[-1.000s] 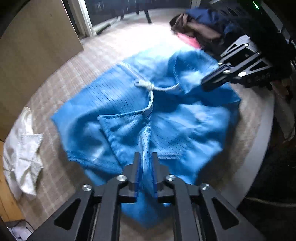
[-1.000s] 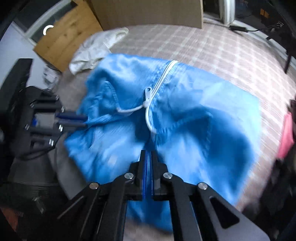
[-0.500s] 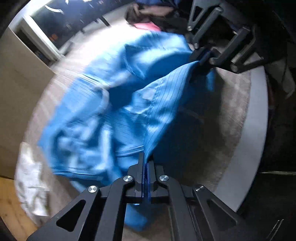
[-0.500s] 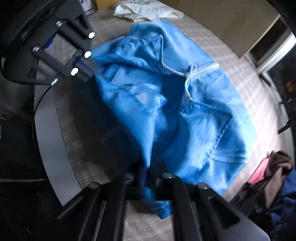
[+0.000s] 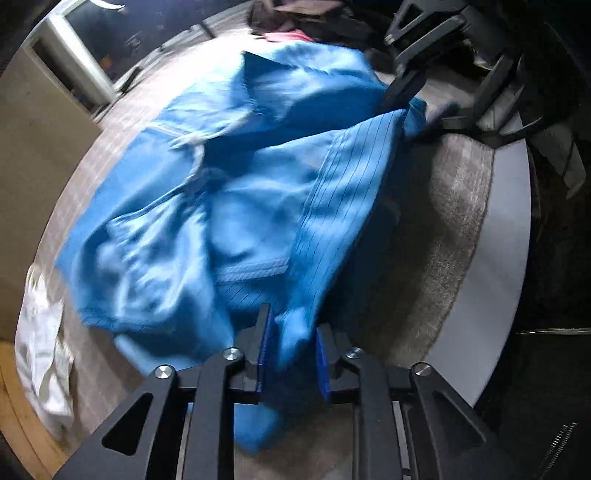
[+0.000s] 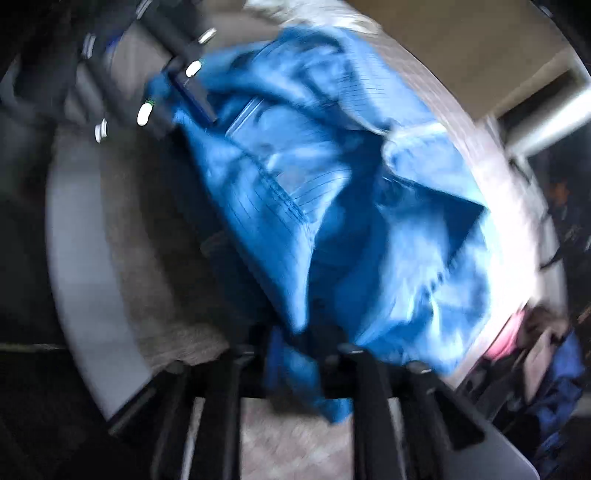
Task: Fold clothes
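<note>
Left gripper point(image 5: 290, 350) at the near edge of the table point(image 5: 491, 295), jaws opening, blue pads no longer pressing the corner of blue cloth that hangs loose between them (looks like a release after the fold, my read). Right gripper point(image 6: 303, 350) does the same at its own corner; jaws opening, cloth still between them, view blurred so contact is hard to judge. The blue zip garment point(image 5: 229, 192) lies bunched on the grey mat point(image 5: 450, 229), its near hem doubled over toward the middle, which fits both corners having been carried over together. Half a second ago both sets of jaws were clamped on the hem and the cloth was stretched taut between them; now it sags. Farther off, a white garment point(image 5: 40, 354) lies at the table's left edge, and a pile of dark and pink clothes point(image 5: 295, 26) at the far edge.
</note>
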Demonstrator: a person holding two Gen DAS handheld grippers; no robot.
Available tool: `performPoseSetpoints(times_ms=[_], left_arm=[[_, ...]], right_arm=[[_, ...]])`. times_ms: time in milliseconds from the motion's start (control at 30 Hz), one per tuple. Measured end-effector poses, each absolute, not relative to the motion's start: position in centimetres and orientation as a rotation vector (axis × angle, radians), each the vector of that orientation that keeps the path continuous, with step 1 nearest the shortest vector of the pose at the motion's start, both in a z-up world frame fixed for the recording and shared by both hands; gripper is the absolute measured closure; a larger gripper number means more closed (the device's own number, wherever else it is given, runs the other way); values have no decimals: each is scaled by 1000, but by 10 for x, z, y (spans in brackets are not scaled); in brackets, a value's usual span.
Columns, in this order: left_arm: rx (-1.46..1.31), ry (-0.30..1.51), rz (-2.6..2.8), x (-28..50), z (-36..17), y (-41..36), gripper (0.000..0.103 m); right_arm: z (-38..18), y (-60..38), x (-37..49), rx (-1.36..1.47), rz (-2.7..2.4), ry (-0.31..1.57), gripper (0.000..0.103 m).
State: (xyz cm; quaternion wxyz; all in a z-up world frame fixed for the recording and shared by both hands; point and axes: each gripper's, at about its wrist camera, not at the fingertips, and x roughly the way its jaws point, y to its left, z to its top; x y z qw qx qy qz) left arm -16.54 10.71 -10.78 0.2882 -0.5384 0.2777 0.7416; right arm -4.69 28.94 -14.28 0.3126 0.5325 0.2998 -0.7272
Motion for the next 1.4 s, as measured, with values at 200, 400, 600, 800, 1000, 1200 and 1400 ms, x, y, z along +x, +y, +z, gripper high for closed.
performPoseSetpoints(times_ms=[200, 400, 600, 800, 1000, 1200, 1400], left_arm=[[-1374, 519, 2093, -160, -45, 80, 70], [-1412, 289, 2280, -220, -57, 49, 71], [-1616, 273, 2237, -239, -109, 32, 76], [-1411, 248, 2308, -203, -55, 54, 73], [-1391, 259, 2162, -189, -76, 103, 72], [-1496, 334, 2141, -175, -100, 107, 72], [-1390, 262, 2347, -160, -43, 79, 66]], right_arm=[[-82, 364, -79, 1393, -1966, 75, 56], [-93, 388, -144, 1329, -2072, -259, 57], [-164, 347, -172, 1537, -2025, -84, 58], [-112, 384, -147, 1407, -2089, -230, 58], [-105, 427, -132, 1380, -2120, -437, 58], [-161, 412, -113, 1600, -1970, -319, 58], [-103, 474, -114, 1378, -2172, -466, 49]])
